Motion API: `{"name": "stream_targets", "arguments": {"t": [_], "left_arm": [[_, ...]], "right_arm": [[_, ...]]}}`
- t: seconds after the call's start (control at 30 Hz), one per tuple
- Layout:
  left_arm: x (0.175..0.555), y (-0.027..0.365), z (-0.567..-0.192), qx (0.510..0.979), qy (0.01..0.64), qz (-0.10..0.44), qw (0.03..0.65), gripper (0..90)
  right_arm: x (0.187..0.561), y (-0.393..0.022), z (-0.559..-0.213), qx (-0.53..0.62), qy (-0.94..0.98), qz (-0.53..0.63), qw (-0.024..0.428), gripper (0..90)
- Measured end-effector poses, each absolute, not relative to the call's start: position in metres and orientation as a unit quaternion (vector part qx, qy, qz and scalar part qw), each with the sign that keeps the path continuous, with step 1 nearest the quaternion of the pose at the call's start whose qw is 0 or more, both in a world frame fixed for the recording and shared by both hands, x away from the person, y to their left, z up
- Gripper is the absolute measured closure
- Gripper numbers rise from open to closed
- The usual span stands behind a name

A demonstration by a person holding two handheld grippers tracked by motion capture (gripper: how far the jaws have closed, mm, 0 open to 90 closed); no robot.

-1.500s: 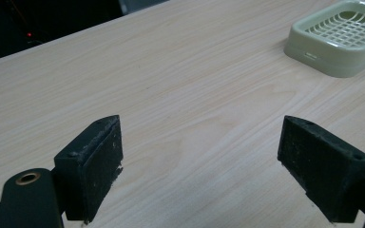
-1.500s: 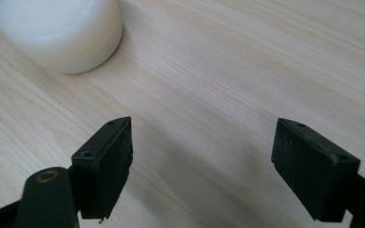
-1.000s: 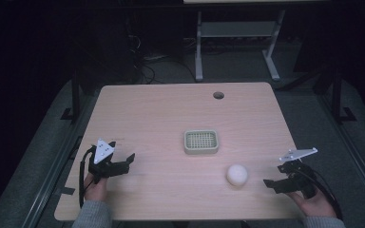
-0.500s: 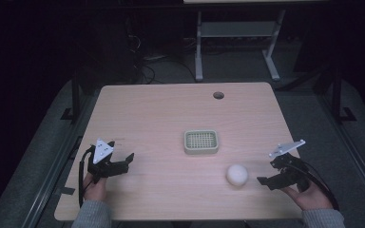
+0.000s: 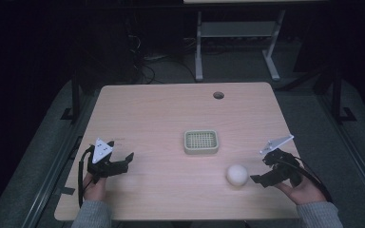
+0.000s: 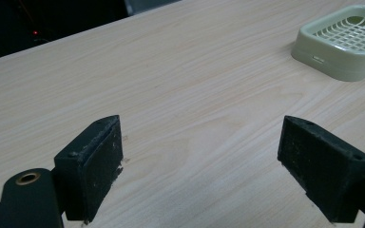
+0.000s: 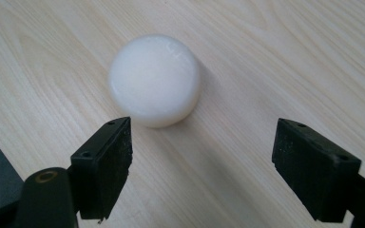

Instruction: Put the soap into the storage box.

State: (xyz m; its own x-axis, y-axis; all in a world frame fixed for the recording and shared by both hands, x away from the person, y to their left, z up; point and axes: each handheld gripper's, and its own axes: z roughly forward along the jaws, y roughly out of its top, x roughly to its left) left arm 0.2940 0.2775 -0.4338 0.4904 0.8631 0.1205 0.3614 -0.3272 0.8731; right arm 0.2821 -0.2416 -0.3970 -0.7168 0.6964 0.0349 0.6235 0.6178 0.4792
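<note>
Table point(image 5: 161, 114): pale wood, one cable hole at the far edge, nothing printed on it.

Green tray point(image 5: 201, 141): slotted soap-dish type, ahead of both grippers, well beyond the fingertips. In the left gripper view it sits point(image 6: 344, 40) far ahead and off to the side of the jaws. No brand or label readable on it; a small moulded tab on its side wall is too small to tell.

White puck point(image 5: 237, 175): rounded, likely soap, lying flat on the wood. In the right gripper view it is just past the fingertips, nearer one pad than the other, not touching either point(image 7: 155, 80). No stamp or text visible on top.

Right gripper point(image 7: 221, 161): jaws wide apart, nothing between them. Step in hand looks like the approach to grasp.

Next move needs: shift sideways to centre the puck between the pads, advance, drop low, close on its sides. Rounded edge, so it could squirt out if pinched high.

Left gripper point(image 6: 199, 161): jaws apart, bare wood between them, idle.
</note>
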Motion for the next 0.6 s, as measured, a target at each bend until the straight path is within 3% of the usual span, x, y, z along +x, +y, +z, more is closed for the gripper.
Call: {"name": "stream_targets", "arguments": {"t": [0.6], "left_arm": [[0.294, 0.28, -0.433, 0.754, 0.408, 0.301, 0.417, 14.9]], "right_arm": [[0.293, -0.214, -0.389, 0.334, 0.914, 0.22, 0.066, 19.4]]}}
